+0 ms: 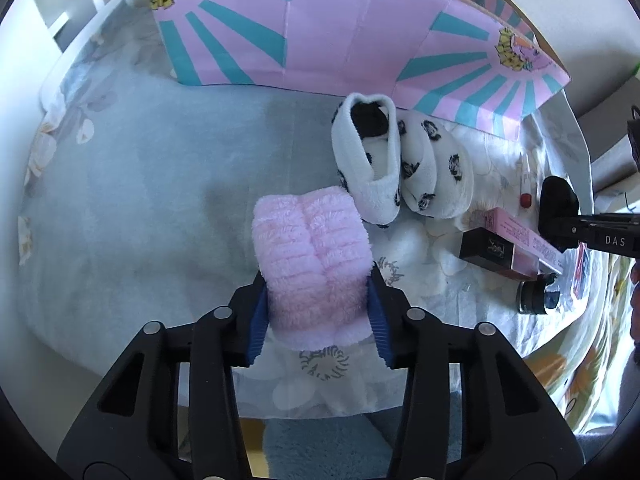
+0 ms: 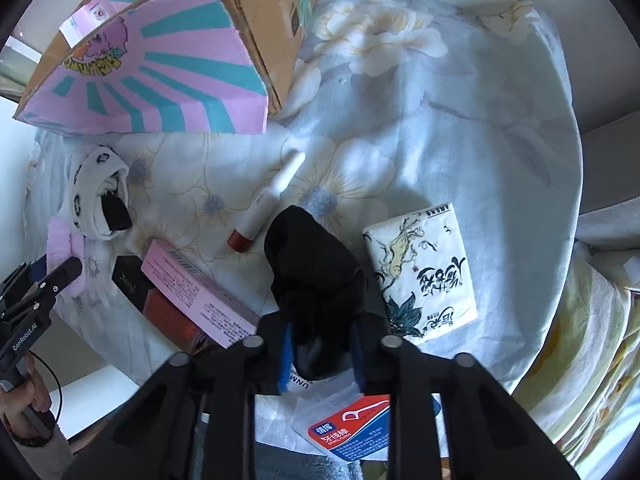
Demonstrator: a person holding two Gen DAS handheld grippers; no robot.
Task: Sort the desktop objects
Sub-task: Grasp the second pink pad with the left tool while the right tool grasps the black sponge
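My left gripper points down at the table and is shut on a fluffy pink sock, with a blue pad pressing on each side of it. The sock's far end lies on the pale floral cloth. My right gripper is shut on a bundled black sock, whose near end is squeezed between the pads. The left wrist view shows that black sock at the far right. The right wrist view shows the pink sock at the left edge.
A white pair of socks with black prints lies before an open pink-and-teal cardboard box. Around the right gripper lie a white tube with a red cap, a pink carton, a tissue pack and a floss packet.
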